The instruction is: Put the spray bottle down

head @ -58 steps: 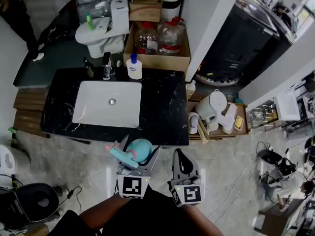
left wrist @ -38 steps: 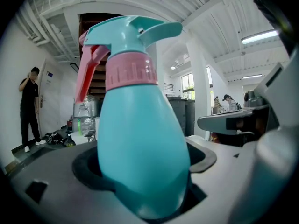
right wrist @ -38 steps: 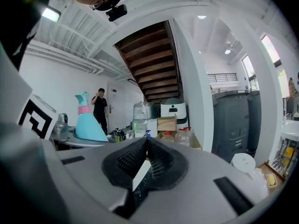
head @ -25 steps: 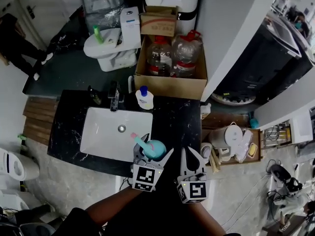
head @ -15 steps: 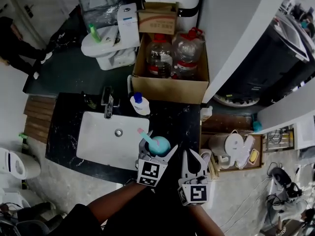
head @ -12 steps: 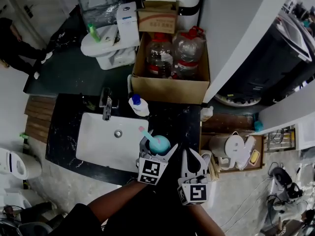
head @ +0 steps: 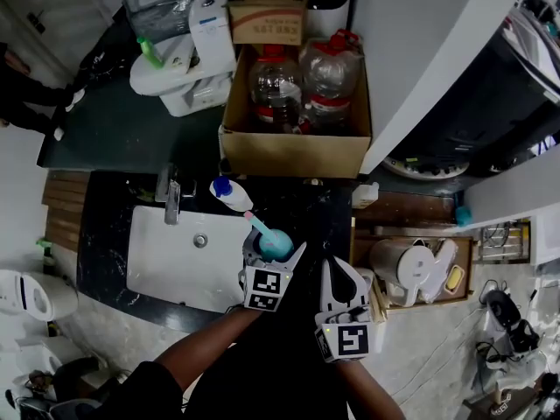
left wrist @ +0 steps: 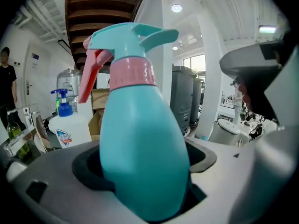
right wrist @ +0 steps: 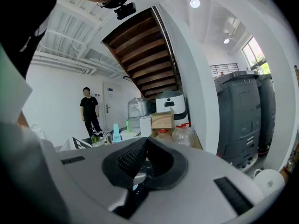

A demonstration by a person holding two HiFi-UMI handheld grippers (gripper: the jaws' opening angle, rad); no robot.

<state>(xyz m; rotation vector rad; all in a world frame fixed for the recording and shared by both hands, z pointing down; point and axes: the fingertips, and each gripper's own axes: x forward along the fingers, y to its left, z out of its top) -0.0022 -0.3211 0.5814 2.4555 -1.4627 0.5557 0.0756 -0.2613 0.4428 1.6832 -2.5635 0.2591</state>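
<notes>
A: Where was the spray bottle [head: 275, 241] seen?

B: It was held upright in the left tool [head: 276, 246], whose jaws were closed on its teal body. It was seen at the centre of the frame, over the black bench [head: 317, 217] and just right of the white sink [head: 175, 262]. Whether the bench was touched could not be told.

A: And the right tool [head: 339, 264]?

B: It was seen to the lower right, jaws pressed together, empty.

The base of the teal egg-shaped plastic spray bottle [left wrist: 140, 143] is buried between the jaws of the left gripper [head: 274, 252], so contact with the black marble counter [head: 317, 221] cannot be told, and the brown cardboard box [head: 262, 26] bears print too small to read.
</notes>
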